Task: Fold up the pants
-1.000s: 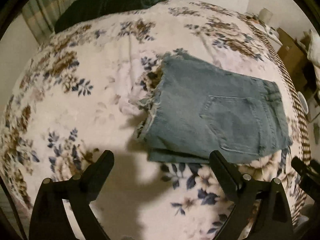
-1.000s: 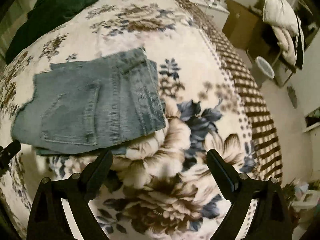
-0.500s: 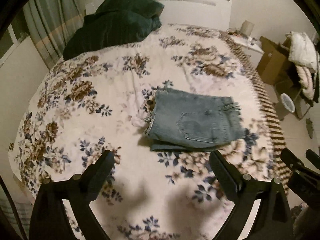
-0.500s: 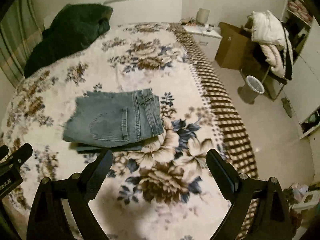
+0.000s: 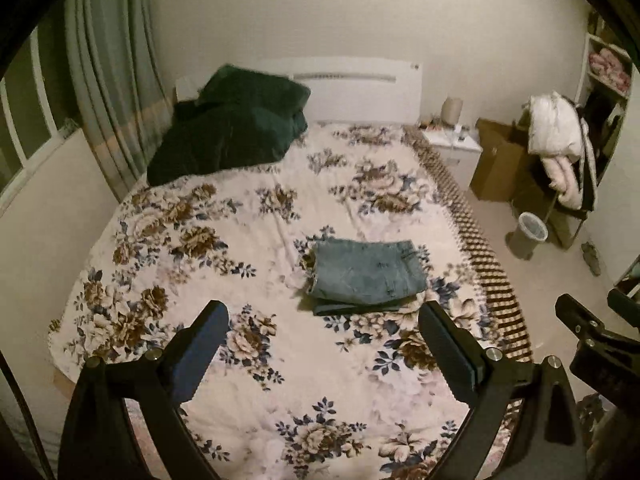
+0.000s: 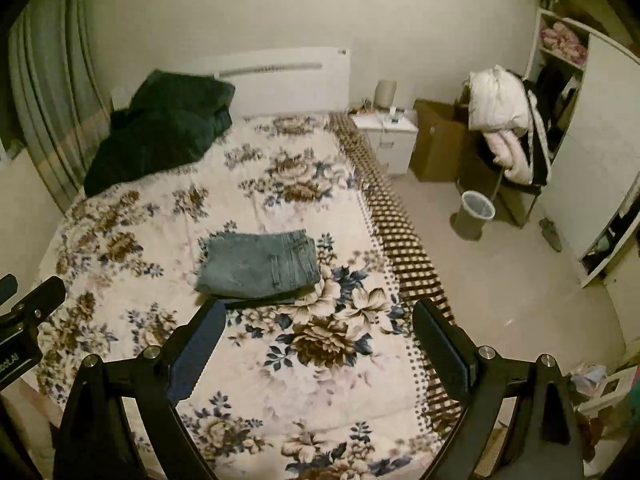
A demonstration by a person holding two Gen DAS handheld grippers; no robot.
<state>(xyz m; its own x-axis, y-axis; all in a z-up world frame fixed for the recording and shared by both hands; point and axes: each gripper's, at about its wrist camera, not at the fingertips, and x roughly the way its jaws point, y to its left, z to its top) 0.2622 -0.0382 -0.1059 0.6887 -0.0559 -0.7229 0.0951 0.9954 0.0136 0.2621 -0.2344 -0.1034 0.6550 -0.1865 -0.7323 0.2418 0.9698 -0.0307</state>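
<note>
The blue denim pants [image 5: 366,276] lie folded into a compact rectangle on the floral bedspread [image 5: 224,248], right of the bed's middle; they also show in the right wrist view [image 6: 260,264]. My left gripper [image 5: 322,344] is open and empty, held high and well back from the pants. My right gripper [image 6: 318,340] is open and empty, also far above the bed's near end. The right gripper's body shows at the left wrist view's right edge [image 5: 592,340]. The left gripper's body shows at the right wrist view's left edge [image 6: 24,320].
A dark green blanket [image 5: 228,136] is heaped by the white headboard [image 5: 360,88]. Curtains [image 5: 108,92] hang at the left. A nightstand [image 6: 386,136], cardboard box [image 6: 436,144], chair with white coat [image 6: 500,112], wastebasket [image 6: 474,216] and shelves [image 6: 560,56] stand on the right.
Both grippers have pulled up and far back from the folded pants, so the whole bed and room have come into view. The pants have stayed put.
</note>
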